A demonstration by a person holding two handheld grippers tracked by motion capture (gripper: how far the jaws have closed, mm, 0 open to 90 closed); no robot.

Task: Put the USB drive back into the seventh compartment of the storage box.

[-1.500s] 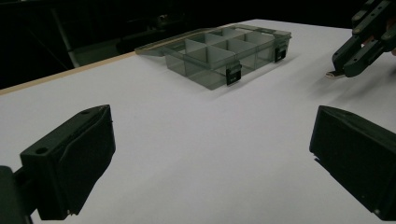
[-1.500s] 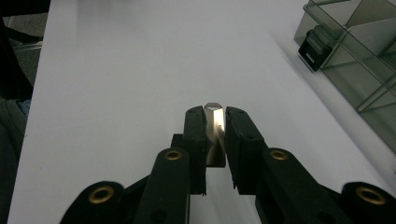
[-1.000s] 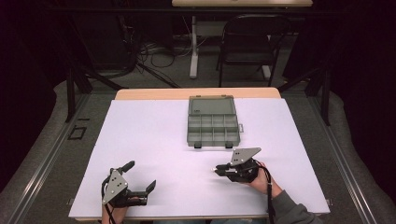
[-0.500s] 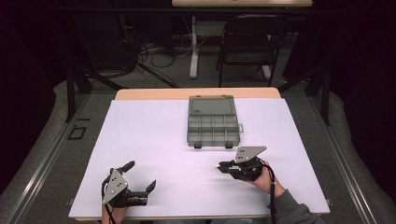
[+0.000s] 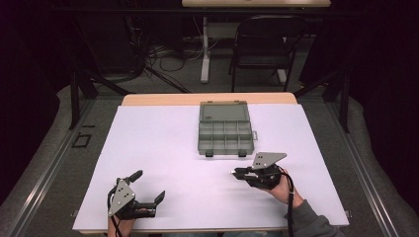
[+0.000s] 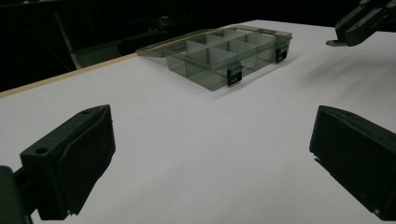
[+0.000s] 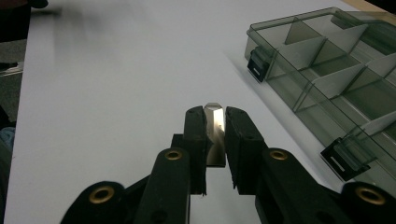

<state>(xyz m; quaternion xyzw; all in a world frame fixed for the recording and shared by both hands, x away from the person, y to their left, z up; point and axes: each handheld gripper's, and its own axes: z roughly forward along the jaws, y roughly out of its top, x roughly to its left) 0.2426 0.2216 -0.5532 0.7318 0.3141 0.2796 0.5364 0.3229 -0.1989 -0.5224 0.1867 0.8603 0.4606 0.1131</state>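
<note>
Metal piece (image 7: 214, 122), a small flat silvery bit, sits clamped between the fingers of your right gripper (image 5: 236, 173), held just above the white counter (image 5: 163, 148) a little short of the compartment box (image 5: 225, 138). It looks like the pickup is done and the placing is left: every compartment you can see in the clear grey box looks empty, and its lid lies open flat toward the far edge. Your left gripper (image 5: 159, 200) rests near the counter's near edge, fingers spread wide with nothing between them. Bare counter lies between the piece and the box, so the path is open; mind the box's front wall and its two latches.
</note>
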